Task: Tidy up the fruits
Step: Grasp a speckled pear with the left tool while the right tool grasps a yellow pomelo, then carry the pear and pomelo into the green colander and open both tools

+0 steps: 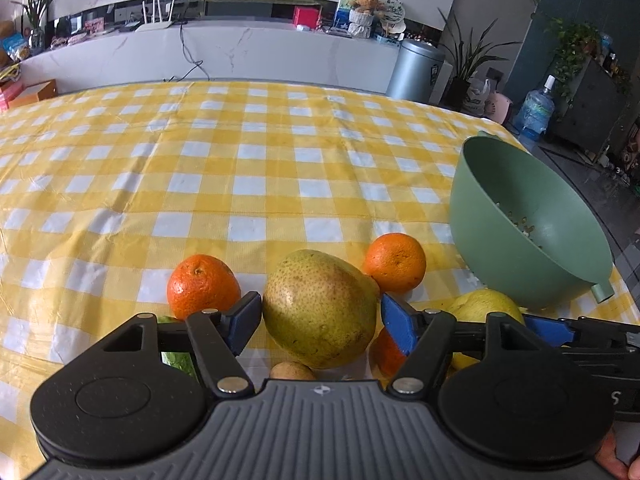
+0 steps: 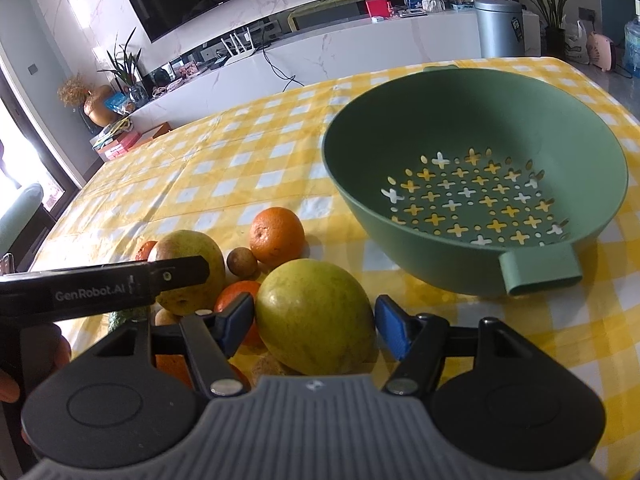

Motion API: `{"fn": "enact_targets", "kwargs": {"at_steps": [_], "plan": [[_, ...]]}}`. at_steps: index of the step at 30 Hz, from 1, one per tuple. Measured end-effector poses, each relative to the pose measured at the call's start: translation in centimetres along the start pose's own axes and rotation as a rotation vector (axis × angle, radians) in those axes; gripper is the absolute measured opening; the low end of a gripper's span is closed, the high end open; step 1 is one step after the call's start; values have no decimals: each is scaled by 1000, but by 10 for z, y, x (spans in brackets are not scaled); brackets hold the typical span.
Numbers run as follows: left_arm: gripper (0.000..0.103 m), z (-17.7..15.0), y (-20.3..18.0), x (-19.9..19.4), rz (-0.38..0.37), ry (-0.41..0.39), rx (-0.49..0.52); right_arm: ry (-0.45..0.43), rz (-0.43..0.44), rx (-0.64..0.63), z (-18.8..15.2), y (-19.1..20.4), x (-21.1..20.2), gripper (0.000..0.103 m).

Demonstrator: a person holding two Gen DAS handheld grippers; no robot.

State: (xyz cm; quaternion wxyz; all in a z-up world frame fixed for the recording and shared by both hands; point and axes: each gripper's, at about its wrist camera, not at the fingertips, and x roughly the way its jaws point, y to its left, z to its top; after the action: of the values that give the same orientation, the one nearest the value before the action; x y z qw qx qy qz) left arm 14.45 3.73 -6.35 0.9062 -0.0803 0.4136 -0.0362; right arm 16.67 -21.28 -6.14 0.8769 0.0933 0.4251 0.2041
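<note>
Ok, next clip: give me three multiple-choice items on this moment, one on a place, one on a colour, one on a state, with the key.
1. Where do the fruits lie?
A. inside the colander
B. on the checked cloth beside the colander
C. on the floor

2. What colour is the colander?
A. green
B. red
C. white

3. What sits between the left gripper's fingers?
A. an orange
B. nothing
C. a yellow-green pear, not clamped

Key:
1 B: the pear, the oranges and the other fruits sit on the tablecloth, and the colander holds no fruit.
2 A: its wall and handle are green in both views.
3 C: the left gripper has its blue pads on either side of the pear with a gap on each side.
</note>
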Motion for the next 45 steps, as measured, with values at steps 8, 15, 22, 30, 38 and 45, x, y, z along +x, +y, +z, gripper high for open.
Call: {"fn": "enact_targets", "kwargs": {"at_steps": [8, 15, 22, 30, 38, 45], "plan": [[79, 0, 7, 7, -33, 18, -47, 40, 18, 22, 0, -3, 7, 65], [74, -2, 6, 8, -49, 6, -47, 34, 14, 8, -1, -2, 8, 64], [73, -3, 2, 1, -26, -21, -30, 4, 10, -15, -2, 1, 3, 64], [73, 3, -8, -38, -17, -90, -4, -88, 34, -62, -4, 10, -20, 64], [73, 13, -31, -73, -59, -132, 55, -181, 52, -99, -5, 16, -57, 64], [73, 32, -56, -84, -102, -148, 106, -216, 13, -127, 9, 6, -89, 64]]}}
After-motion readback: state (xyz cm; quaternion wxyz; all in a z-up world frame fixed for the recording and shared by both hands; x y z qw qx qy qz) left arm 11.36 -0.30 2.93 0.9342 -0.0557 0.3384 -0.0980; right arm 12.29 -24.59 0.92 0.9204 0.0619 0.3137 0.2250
